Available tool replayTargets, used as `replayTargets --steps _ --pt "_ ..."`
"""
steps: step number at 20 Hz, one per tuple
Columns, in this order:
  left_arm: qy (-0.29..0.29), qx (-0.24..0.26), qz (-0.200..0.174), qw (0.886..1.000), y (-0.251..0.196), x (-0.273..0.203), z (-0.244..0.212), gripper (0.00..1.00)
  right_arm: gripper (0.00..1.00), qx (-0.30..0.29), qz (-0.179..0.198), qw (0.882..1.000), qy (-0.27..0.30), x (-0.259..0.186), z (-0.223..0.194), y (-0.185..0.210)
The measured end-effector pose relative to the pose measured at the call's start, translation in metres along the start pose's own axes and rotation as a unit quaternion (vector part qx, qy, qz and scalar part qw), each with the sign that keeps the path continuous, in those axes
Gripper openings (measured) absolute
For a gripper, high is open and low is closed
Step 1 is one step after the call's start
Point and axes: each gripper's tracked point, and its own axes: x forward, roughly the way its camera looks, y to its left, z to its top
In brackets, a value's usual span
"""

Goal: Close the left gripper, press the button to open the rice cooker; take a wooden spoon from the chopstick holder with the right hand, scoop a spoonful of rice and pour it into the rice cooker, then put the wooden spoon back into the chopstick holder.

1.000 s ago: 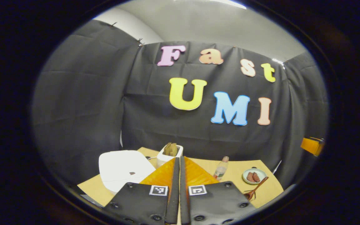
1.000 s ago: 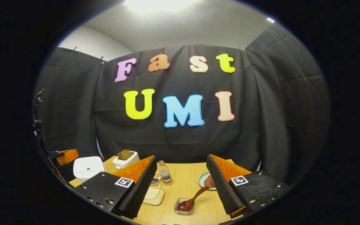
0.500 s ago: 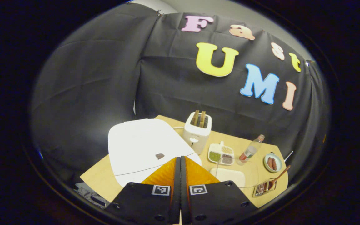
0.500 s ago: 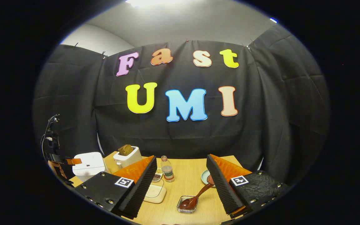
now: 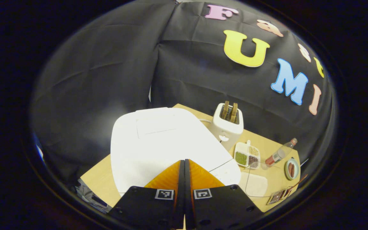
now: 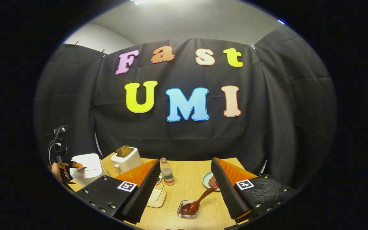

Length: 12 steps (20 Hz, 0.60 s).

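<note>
White toaster (image 5: 227,124) holding toast; plastic bottle (image 6: 167,176); sausage plate (image 5: 291,168)

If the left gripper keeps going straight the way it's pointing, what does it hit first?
Most likely the white rice cooker. The left gripper is shut, and its tips sit right over the closed lid's near part. Whether they already touch cannot be told, since depth is unclear.

Rice cooker shut, wooden spoon lying in a small dish

The white rice cooker (image 5: 168,143) sits lid-down at the table's left end. The dark wooden spoon (image 6: 196,203) rests bowl-down in a clear glass dish (image 6: 186,213), handle tilted up to the right.
</note>
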Motion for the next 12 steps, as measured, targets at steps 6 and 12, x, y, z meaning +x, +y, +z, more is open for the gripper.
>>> replayTargets --steps 6,12 --pt "-0.055 0.051 0.021 0.997 -0.003 -0.013 0.035 0.09 0.93 0.003 0.021 1.000 0.002 0.014 0.000 0.013" --pt "-0.218 0.073 0.049 0.972 -0.014 -0.102 0.139 0.07 0.98 0.006 0.044 0.999 -0.020 0.018 0.015 0.016"
